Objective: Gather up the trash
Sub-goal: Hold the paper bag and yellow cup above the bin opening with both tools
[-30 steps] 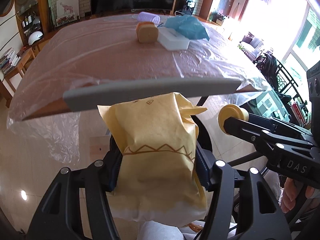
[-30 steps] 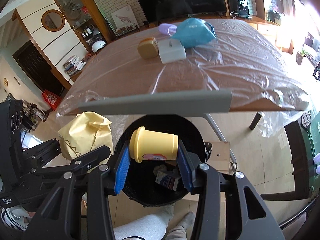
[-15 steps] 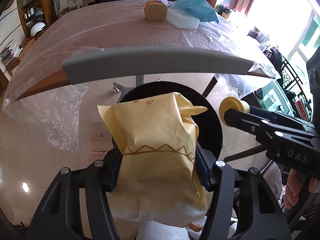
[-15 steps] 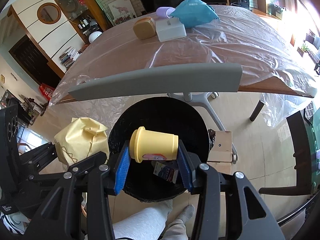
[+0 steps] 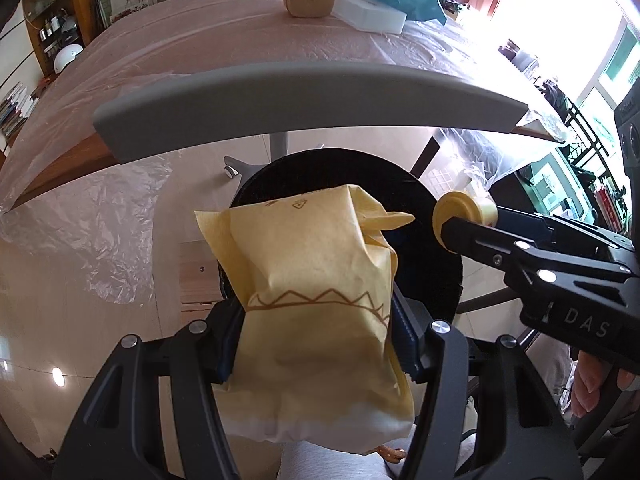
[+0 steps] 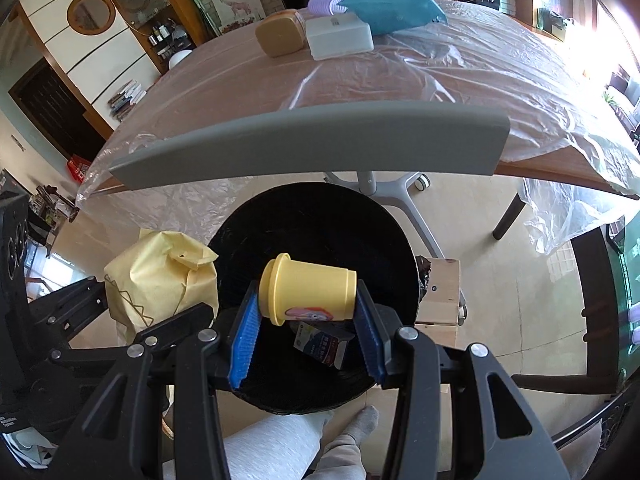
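Left tongs [image 5: 316, 340] grip a yellow paper bag [image 5: 316, 300]; right tongs [image 6: 306, 320] grip a yellow plastic cup [image 6: 308, 294], both above the black trash bin [image 6: 320, 220].

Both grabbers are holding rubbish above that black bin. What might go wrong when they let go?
1. The yellow paper bag in the left gripper sits near the black bin rim and may fall outside.
2. The yellow cup lies sideways in the right gripper; it could bounce out.
3. The grippers are close and might collide.

left tongs [image 5: 316, 336] clamped and tilted downward, right tongs [image 6: 306, 324] clamped alongside, likewise tilted
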